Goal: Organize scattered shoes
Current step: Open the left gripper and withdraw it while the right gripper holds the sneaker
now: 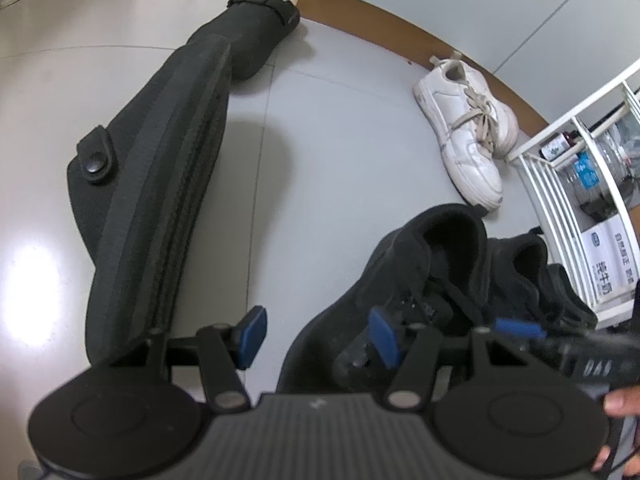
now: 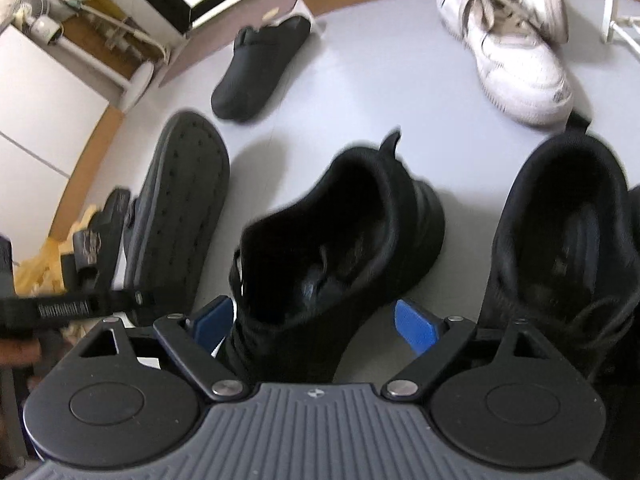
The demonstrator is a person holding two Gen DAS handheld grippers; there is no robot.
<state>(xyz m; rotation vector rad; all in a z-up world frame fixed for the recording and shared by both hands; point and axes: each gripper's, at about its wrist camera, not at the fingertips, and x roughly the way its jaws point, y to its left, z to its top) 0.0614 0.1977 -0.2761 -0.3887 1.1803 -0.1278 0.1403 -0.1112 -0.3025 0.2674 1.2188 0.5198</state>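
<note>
Grey floor (image 2: 340, 80): black sneaker (image 2: 332, 240) between my right tongs (image 2: 316, 322), spread wide, untouching (left tongs (image 1: 316, 336) half-open, empty). Soft, light; probably best pinched at the collar.

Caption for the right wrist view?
Right gripper open around a black sneaker, its mate alongside, white sneakers beyond.

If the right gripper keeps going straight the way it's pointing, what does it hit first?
Most likely the black sneaker lying between the right gripper's open fingers, though depth is hard to judge.
</note>
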